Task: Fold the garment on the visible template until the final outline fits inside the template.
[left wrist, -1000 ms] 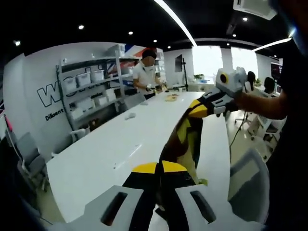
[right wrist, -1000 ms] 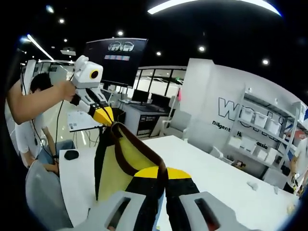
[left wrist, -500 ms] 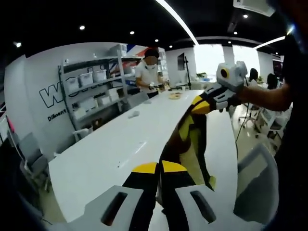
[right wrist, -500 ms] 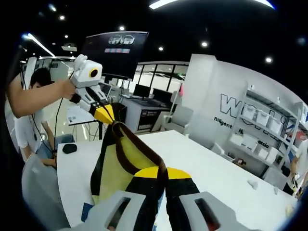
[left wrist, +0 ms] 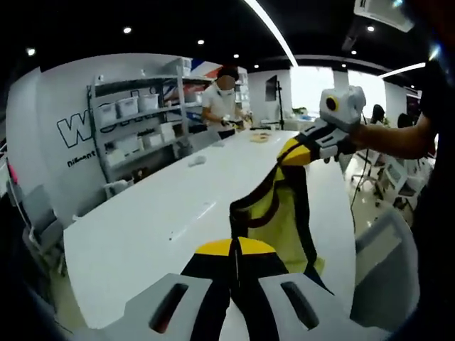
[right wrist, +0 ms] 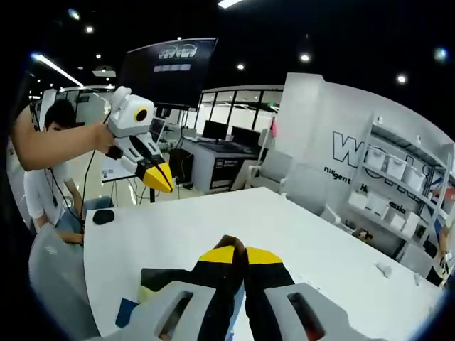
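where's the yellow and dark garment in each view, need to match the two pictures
Left gripper view: the garment hangs right of centre, from the right gripper down toward the table.
Right gripper view: the garment sits low left, by the view's own fingers.
Shared landmark: the shelf of bins, left in one view, far right in the other.

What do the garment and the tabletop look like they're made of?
Garment: soft woven or knit cloth, matte yellow with dark brown trim; it hangs limp and creases between the two grippers. Exact fibre can't be told.
Table: hard, smooth white top, probably laminate or painted board; it shows a faint sheen from the ceiling lights and keeps a flat, crisp edge.
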`<action>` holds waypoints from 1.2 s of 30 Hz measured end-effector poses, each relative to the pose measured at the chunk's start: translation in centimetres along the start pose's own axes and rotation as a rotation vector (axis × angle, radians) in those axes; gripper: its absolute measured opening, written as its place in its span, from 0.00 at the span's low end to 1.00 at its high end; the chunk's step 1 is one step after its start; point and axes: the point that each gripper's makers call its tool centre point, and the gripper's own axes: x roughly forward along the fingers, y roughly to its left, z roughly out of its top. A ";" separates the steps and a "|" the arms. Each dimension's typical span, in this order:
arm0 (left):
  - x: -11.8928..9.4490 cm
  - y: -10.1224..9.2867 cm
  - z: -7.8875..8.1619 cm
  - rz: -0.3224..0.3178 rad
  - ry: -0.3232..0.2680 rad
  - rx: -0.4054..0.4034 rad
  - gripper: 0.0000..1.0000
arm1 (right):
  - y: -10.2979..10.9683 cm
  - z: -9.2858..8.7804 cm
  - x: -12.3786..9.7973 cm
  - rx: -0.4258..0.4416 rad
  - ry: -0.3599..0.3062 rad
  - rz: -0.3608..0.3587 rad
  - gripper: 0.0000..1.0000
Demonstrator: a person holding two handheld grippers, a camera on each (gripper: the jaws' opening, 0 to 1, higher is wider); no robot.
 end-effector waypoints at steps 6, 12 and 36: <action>1.6 0.2 -1.4 -0.011 0.024 0.006 0.09 | -0.2 -0.1 -0.3 -0.005 0.000 0.006 0.00; 4.5 0.6 -2.8 -0.053 0.051 0.040 0.25 | 0.2 0.1 -0.8 -0.011 -0.013 0.023 0.00; 10.5 -2.0 -3.6 -0.286 0.045 0.031 0.08 | 1.2 0.8 -1.6 -0.019 -0.061 0.119 0.00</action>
